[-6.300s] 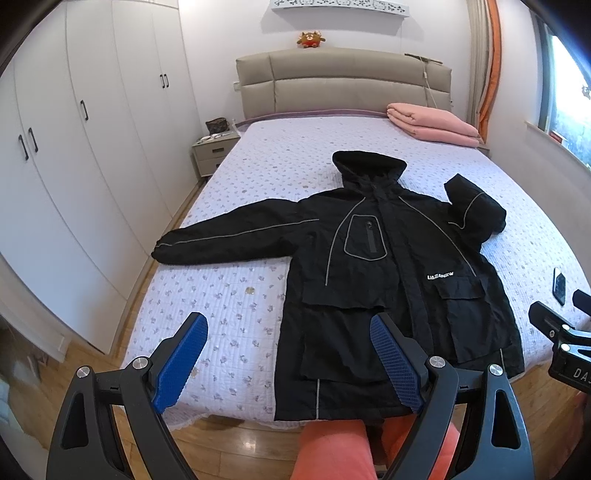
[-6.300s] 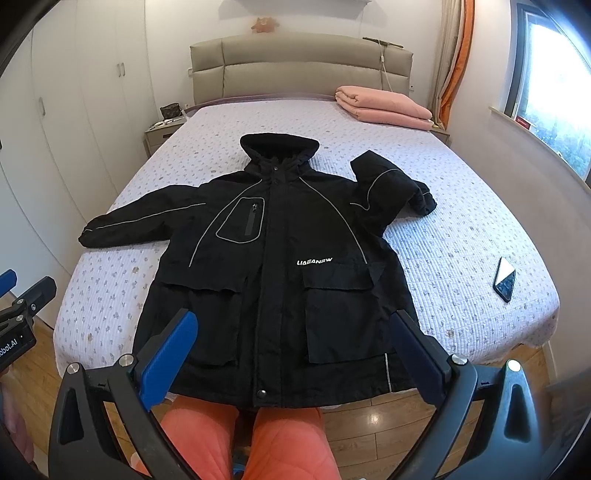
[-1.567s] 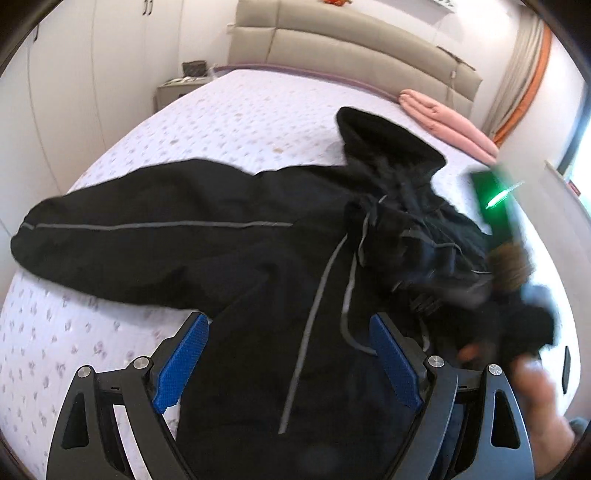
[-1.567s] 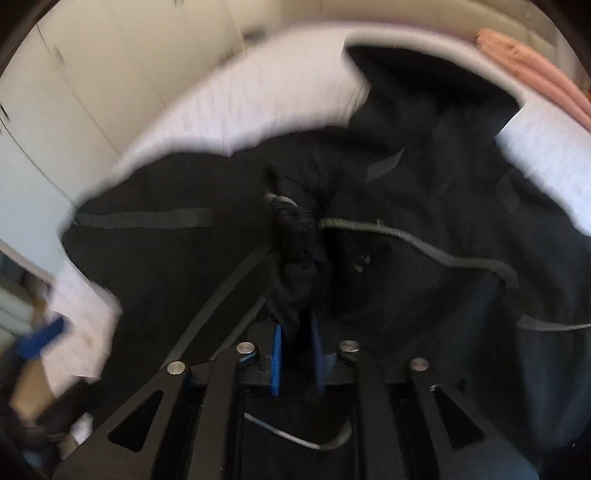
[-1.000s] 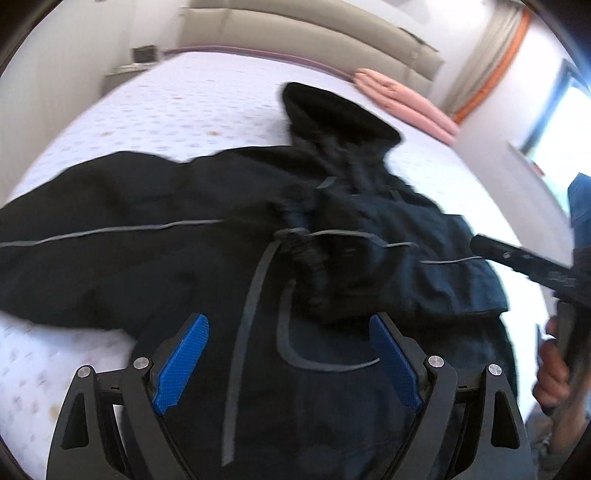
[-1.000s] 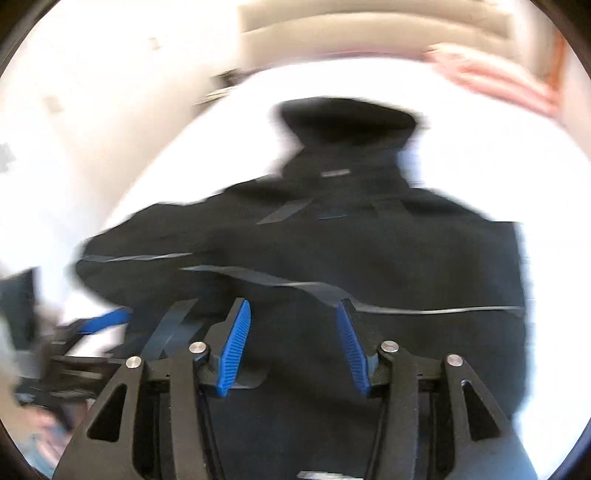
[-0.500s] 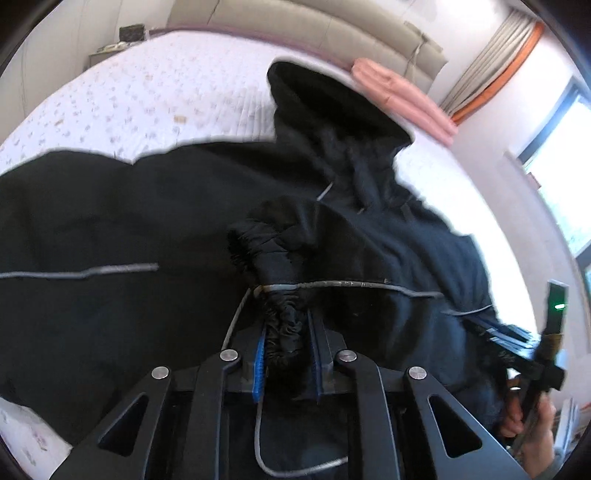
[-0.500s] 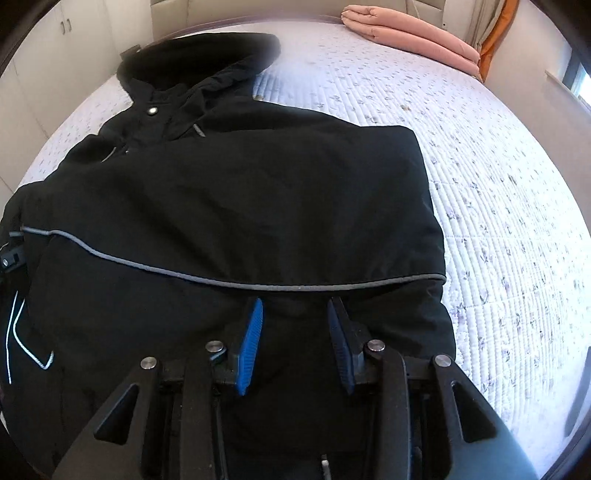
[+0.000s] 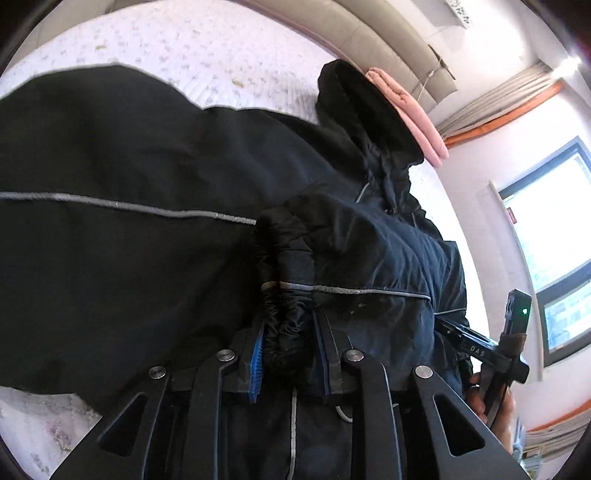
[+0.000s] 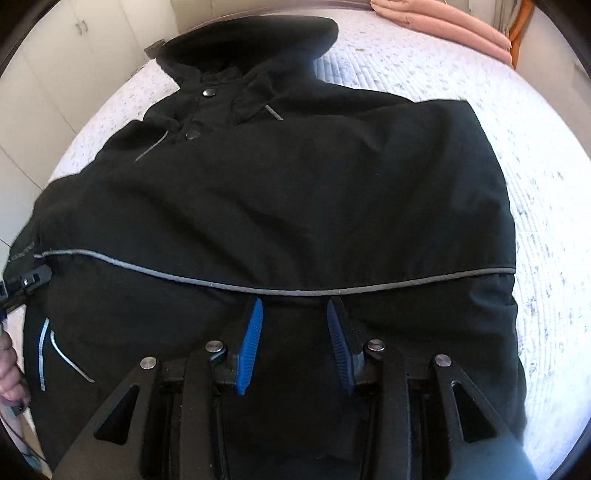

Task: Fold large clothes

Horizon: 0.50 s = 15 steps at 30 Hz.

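A black hooded jacket (image 10: 295,192) with grey reflective piping lies face up on the bed. Its right sleeve is folded across the chest. My left gripper (image 9: 290,328) is shut on the elastic cuff (image 9: 286,317) of that folded sleeve and holds it over the jacket front. The other sleeve (image 9: 92,206) stretches out to the left. My right gripper (image 10: 293,321) hovers low over the folded sleeve, just below its grey piping, jaws partly open with nothing between them. The right gripper also shows in the left wrist view (image 9: 480,347), and the left gripper at the right wrist view's left edge (image 10: 26,282).
The bed has a white quilt with small purple flowers (image 10: 535,155). Folded pink blankets (image 10: 443,22) lie near the padded headboard (image 9: 369,33). White wardrobes (image 10: 74,44) stand to the left, a window (image 9: 554,240) to the right.
My right gripper carried the right sleeve across the chest and let it go. My left gripper then shut on its cuff and has pulled it slightly closer since half a second ago.
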Available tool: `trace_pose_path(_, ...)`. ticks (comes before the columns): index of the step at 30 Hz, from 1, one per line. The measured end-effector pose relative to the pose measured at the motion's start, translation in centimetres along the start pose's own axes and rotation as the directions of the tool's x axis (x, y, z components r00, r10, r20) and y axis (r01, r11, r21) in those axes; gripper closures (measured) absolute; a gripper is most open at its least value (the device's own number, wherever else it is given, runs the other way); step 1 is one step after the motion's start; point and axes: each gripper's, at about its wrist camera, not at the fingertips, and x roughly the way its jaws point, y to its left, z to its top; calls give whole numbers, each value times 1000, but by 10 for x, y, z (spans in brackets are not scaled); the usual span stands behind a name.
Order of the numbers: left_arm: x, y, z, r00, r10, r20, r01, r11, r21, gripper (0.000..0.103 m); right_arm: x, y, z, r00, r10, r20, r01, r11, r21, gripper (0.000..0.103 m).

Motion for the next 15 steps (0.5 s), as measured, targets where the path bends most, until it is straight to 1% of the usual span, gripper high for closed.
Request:
trace_pose_path(1,-5,-1,-1,1000,17,9,-17,1000,18,74,2,0,2,1000,2,-5,-2,1000,-5,65)
trace_pose_path(3,-21,-12,-2,996,81,48,-84,994,67,68,0,-3,1,1000,0,-10,0,1000,-17,65)
trace_pose_path(4,-32,-17,-1,989,121,81,-128,988,90,65,0,-1,2,1000,-7,-15,7,1000,-19,64)
trace_pose_path(5,-45,-25,-1,978,163,131,-179,977,120,63,0,-1,3,1000,-10,-16,10,1000,-19,63)
trace_pose_path(6,-58,-30,-1,972,173,161,-196,971,136,61,-1,0,2,1000,-15,-16,15,1000,-21,61)
trace_pose_path(7,-69,-36,0,967,171,191,-201,968,148,55,2,8,8,1000,-22,-16,21,1000,-22,60)
trace_pose_path(8,-79,-46,3,964,152,218,-189,968,162,48,0,9,8,1000,-23,-10,22,1000,-22,60)
trace_pose_path(10,-84,-65,5,967,108,230,-157,965,208,43,-11,17,4,1000,9,30,-9,1000,-16,60)
trace_pose_path(12,-68,-88,6,981,48,186,-96,962,257,43,-31,39,5,994,48,102,-47,999,-14,60)
trace_pose_path(13,-56,-95,6,987,31,156,-73,960,269,43,-36,50,5,990,72,120,-71,997,-11,60)
trace_pose_path(14,-36,-102,6,993,26,112,-56,959,276,43,-36,59,6,988,91,122,-91,996,-8,60)
trace_pose_path(15,-18,-107,6,996,35,79,-55,959,278,43,-31,72,7,987,114,111,-114,994,-7,60)
